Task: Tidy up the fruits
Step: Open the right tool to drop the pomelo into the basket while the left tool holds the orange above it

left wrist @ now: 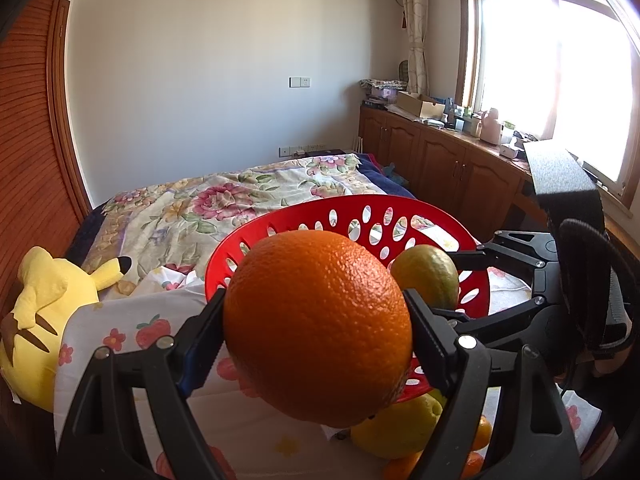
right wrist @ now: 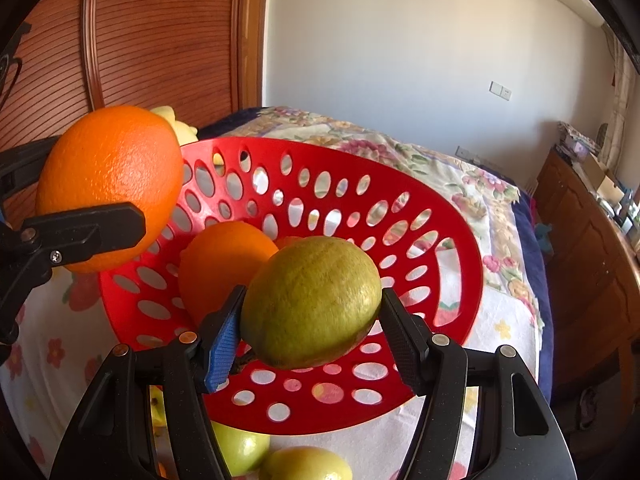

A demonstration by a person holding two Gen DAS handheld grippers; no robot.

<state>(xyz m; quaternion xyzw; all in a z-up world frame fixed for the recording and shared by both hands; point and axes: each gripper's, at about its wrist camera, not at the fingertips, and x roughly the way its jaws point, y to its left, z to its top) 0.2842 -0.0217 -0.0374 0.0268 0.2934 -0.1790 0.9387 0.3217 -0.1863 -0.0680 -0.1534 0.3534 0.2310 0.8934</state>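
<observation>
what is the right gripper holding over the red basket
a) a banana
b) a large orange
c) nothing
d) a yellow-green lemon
d: the right gripper is shut on the yellow-green lemon above the red basket, while the large orange sits in the left gripper.

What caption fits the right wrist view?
Right gripper holds a green lemon over the red basket.

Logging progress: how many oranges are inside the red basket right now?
1: an orange sits inside the red basket. An orange sliver behind it may be another. The left gripper holds an orange outside.
</observation>
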